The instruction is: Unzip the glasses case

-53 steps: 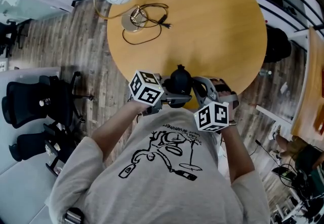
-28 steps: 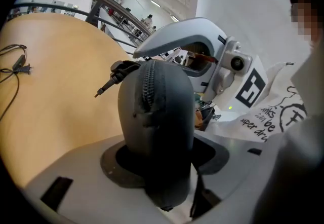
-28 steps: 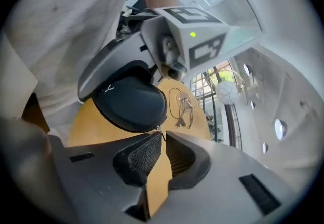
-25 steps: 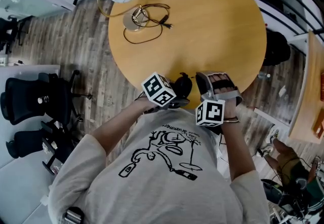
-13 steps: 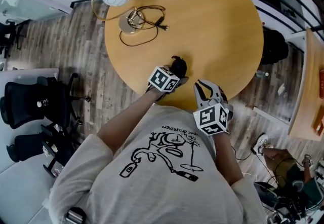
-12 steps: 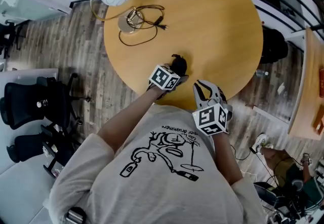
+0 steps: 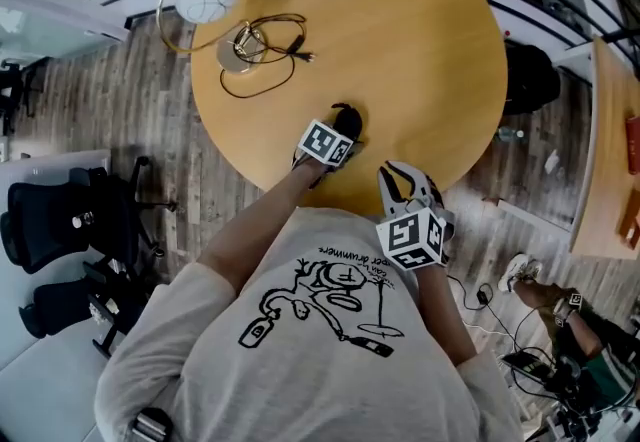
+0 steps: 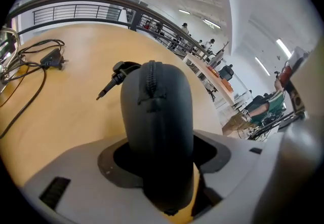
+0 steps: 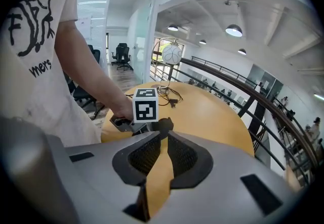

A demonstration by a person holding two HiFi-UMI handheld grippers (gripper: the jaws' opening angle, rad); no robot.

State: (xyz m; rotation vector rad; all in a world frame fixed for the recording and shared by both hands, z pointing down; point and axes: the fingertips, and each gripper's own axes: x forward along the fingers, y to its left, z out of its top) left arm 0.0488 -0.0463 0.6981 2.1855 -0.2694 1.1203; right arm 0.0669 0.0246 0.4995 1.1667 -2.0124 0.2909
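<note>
Left gripper [image 8: 164,157]: jaws spread, just been opening. Glasses case [image 8: 154,111] stands loose between them on the table [image 7: 400,50], near its edge by the person. Right gripper [image 9: 161,159]: jaws pressed together, empty, at that same edge. Zip looks closed; unzipping not yet begun.

The round wooden worktop [image 7: 400,50] carries a black glasses case [image 8: 157,116], lying between the jaws of the left gripper [image 7: 338,135], which have just been opening. Well beyond that gripper, to its left, stand a lamp [image 7: 235,50] and its looped black cable [image 7: 262,80].
</note>
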